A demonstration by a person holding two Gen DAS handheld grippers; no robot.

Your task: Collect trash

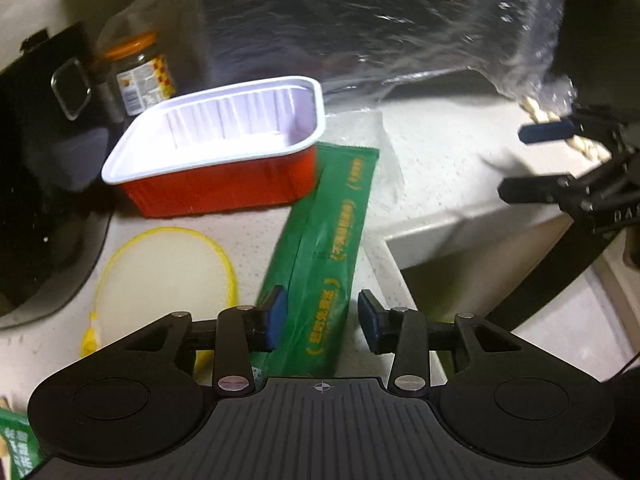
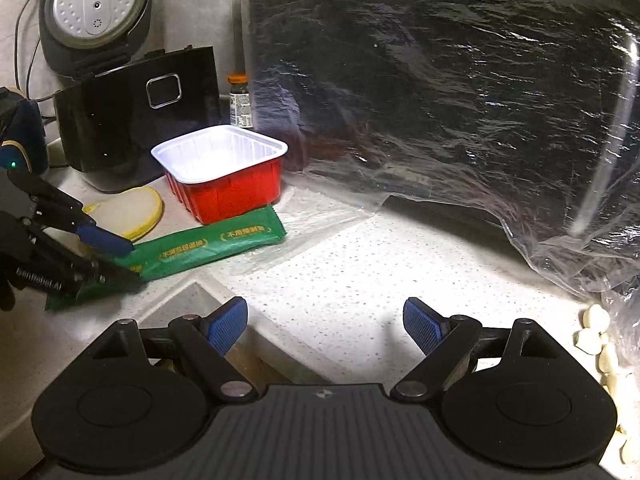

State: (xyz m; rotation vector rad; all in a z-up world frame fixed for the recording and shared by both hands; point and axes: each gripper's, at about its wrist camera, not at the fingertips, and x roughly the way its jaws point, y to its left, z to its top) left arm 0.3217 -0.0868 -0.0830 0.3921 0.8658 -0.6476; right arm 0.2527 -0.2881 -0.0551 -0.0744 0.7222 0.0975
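Rice cooker [image 2: 96, 12] at back left, lid open, on speckled counter [image 2: 340, 280]. Black appliance [image 2: 136, 120] in front of it. Orange-lid jar [image 2: 239, 100] between the appliance and a dark box [image 2: 440, 80] under clear film. Garlic cloves [image 2: 600, 340] at right edge.

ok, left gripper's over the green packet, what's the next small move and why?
Probably close the left gripper on the green packet. Its jaws stand open, one on each side of the packet's near end, which lies flat on the counter near the edge. The right gripper is open and holds nothing, over bare counter, so it looks free to handle the clear plastic bag afterwards.
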